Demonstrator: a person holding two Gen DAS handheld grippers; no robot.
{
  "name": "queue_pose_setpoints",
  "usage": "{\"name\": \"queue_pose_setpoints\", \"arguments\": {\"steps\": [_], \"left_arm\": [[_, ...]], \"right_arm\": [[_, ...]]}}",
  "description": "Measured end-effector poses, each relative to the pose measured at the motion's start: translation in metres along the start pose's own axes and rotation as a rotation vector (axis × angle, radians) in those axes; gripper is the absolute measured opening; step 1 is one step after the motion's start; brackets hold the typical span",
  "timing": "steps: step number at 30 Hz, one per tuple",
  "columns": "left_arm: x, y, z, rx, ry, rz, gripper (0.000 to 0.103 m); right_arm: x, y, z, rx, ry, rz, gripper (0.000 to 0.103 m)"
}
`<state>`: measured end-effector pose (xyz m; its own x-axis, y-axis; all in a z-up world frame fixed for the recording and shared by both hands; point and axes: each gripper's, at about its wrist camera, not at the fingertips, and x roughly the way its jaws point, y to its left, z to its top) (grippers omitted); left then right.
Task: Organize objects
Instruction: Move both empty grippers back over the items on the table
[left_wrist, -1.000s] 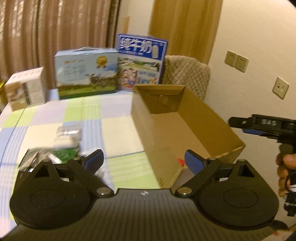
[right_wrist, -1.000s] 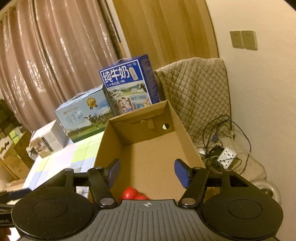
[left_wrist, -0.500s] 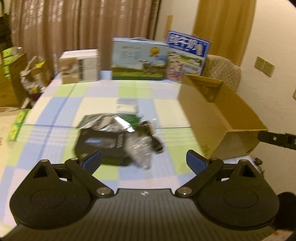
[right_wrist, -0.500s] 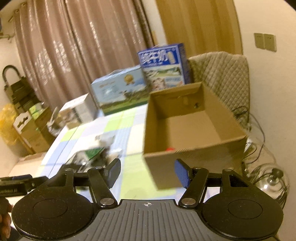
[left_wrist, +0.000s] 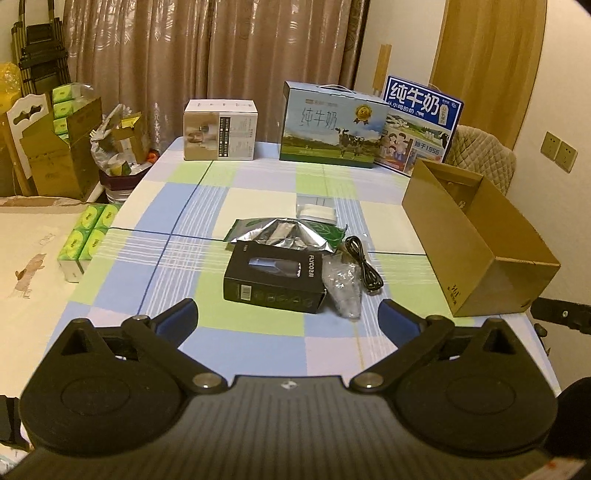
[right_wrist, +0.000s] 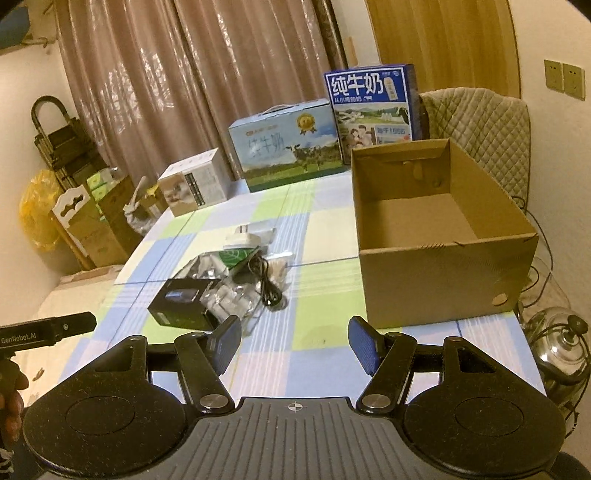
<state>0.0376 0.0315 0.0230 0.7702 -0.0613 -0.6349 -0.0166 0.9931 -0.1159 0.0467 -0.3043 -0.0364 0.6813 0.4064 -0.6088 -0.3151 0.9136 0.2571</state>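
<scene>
A small pile lies mid-table: a black product box (left_wrist: 275, 278) (right_wrist: 179, 302), a clear plastic bag (left_wrist: 341, 282) (right_wrist: 232, 295), a coiled black cable (left_wrist: 364, 264) (right_wrist: 266, 284), a silver and green foil pouch (left_wrist: 284, 234) (right_wrist: 236, 256) and a white charger (left_wrist: 317, 212) (right_wrist: 242, 238). An open brown cardboard box (left_wrist: 476, 240) (right_wrist: 439, 266) stands at the table's right side. My left gripper (left_wrist: 288, 323) hovers open near the front edge, short of the black box. My right gripper (right_wrist: 293, 345) is open too, held back between the pile and the carton, empty.
Two milk cartons (left_wrist: 332, 127) (left_wrist: 421, 110) and a white box (left_wrist: 219, 129) line the table's far edge. A quilted chair (right_wrist: 476, 122) stands behind the carton. Stacked boxes and bags (left_wrist: 62, 147) sit on the floor at left, green tissue packs (left_wrist: 86, 236) nearby. A steel pot (right_wrist: 554, 343) is at right.
Both grippers have pulled back from over the cardboard box towards the table's front edge. The pile of objects has come fully into view; both stay open.
</scene>
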Motion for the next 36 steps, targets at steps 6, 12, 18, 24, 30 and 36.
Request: {"name": "queue_pose_setpoints", "arguments": {"steps": [6, 12, 18, 24, 30, 36], "left_arm": [[-0.001, 0.003, 0.001, -0.005, 0.004, 0.004, 0.102], [-0.001, 0.005, -0.001, -0.008, 0.011, 0.008, 0.102], [0.004, 0.009, -0.003, -0.01, 0.022, 0.012, 0.102], [0.013, 0.011, -0.004, -0.01, 0.04, 0.017, 0.102], [0.024, 0.017, -0.006, -0.014, 0.063, 0.027, 0.102], [0.039, 0.024, -0.008, -0.022, 0.092, 0.039, 0.102]], "right_arm": [[0.001, 0.007, -0.003, -0.013, 0.006, 0.009, 0.061], [0.005, 0.012, -0.005, -0.016, 0.018, 0.018, 0.061], [0.013, 0.015, -0.009, -0.015, 0.035, 0.022, 0.061], [0.022, 0.016, -0.013, -0.009, 0.057, 0.028, 0.061], [0.036, 0.017, -0.015, -0.001, 0.08, 0.037, 0.061], [0.056, 0.021, -0.016, 0.009, 0.112, 0.053, 0.061]]}}
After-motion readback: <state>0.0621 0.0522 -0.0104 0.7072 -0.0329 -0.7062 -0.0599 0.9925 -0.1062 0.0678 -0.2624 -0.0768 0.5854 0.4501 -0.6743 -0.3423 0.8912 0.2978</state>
